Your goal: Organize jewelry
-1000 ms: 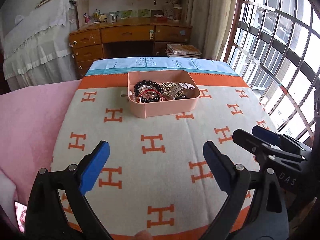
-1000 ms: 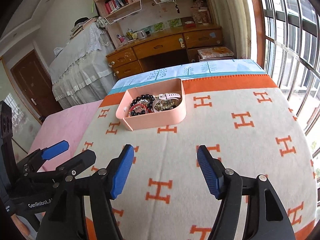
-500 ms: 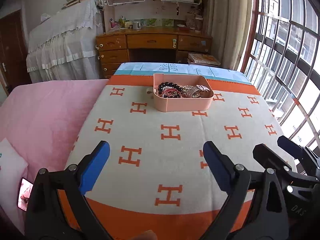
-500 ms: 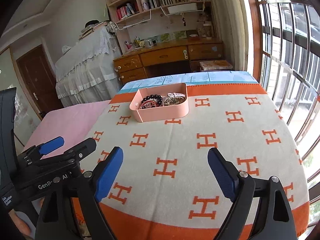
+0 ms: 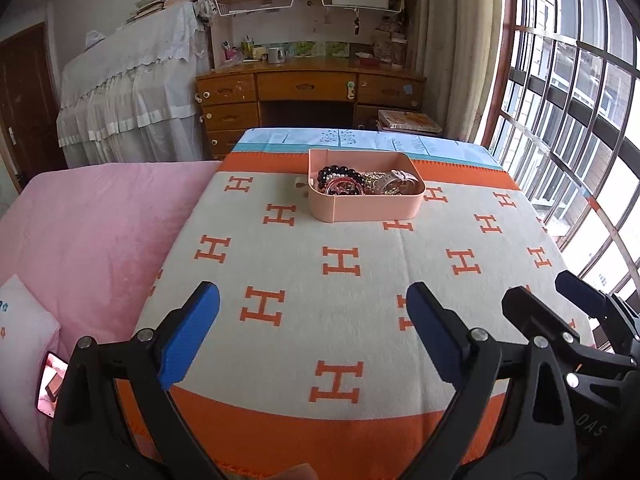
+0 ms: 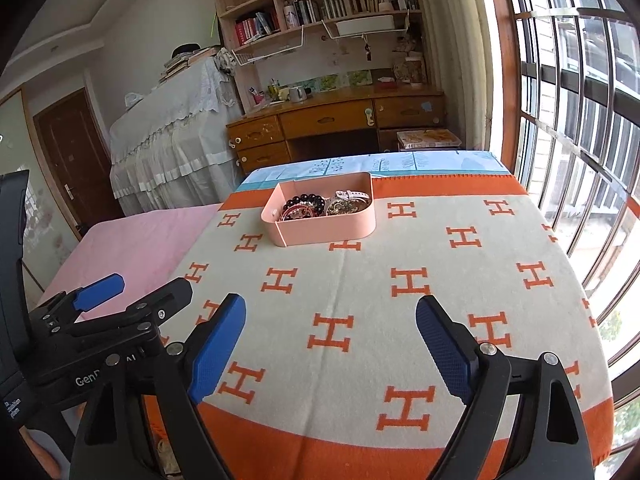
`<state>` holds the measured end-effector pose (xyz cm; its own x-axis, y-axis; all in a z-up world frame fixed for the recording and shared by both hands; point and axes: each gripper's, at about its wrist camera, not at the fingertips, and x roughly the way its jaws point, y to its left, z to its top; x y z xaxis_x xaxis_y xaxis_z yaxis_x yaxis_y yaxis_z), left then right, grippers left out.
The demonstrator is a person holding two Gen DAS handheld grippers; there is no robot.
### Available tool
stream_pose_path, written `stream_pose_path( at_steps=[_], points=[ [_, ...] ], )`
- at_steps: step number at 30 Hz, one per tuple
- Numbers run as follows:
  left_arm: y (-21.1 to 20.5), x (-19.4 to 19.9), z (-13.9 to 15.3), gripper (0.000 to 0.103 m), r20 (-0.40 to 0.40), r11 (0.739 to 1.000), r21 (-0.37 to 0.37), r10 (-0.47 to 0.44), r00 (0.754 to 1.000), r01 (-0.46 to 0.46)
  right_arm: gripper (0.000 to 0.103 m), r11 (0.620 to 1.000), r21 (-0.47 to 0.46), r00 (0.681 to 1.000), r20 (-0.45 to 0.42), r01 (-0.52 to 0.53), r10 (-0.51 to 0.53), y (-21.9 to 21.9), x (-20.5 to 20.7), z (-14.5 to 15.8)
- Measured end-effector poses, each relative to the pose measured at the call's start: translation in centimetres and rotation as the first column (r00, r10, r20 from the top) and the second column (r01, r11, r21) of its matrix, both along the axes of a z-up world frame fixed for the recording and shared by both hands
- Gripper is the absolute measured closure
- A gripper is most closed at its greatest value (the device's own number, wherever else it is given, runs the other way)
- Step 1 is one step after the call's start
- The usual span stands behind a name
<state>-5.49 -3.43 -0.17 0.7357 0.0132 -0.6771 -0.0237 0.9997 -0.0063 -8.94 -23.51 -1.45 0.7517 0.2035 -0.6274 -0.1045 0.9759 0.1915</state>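
Holding both tools low over the near edge of the blanket (image 5: 340,304), I have my left gripper (image 5: 312,332) and my right gripper (image 6: 332,344) spread wide with nothing between their blue pads. The pink tray (image 5: 366,206) sits well apart from me, toward the far end of the blanket, near the orange band. Inside it lie a black bead bracelet (image 5: 338,172), a red bracelet (image 5: 340,189), some gold chain (image 5: 374,178) and a pale pink watch (image 5: 400,176), all heaped together and touching. I judge that everything is already in the tray, so the sensible thing is to keep clear of it; if I must reach in again, I should come from above and take one piece at a time so the chain does not drag its neighbours out. The tray's long axis runs left to right across my left view, its long side facing me; in my right view it looks slightly turned, its left corner nearer.
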Motion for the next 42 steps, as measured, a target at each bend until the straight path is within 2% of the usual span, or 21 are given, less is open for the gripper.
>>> stream_pose_path(
  at_steps=[24,42],
  points=[
    [0.0,-0.3,-0.5,0.010,-0.014,1.000,-0.008,-0.005,1.000,0.005,0.015,1.000,-0.005,1.000,0.000,0.000,0.000,0.1,0.1,-0.1],
    [0.2,1.2,-1.3,0.010,-0.047,1.000,-0.021,-0.017,0.999,0.016,0.015,1.000,-0.004,1.000,-0.012,0.002,-0.002,-0.4,-0.4,-0.2]
  ],
)
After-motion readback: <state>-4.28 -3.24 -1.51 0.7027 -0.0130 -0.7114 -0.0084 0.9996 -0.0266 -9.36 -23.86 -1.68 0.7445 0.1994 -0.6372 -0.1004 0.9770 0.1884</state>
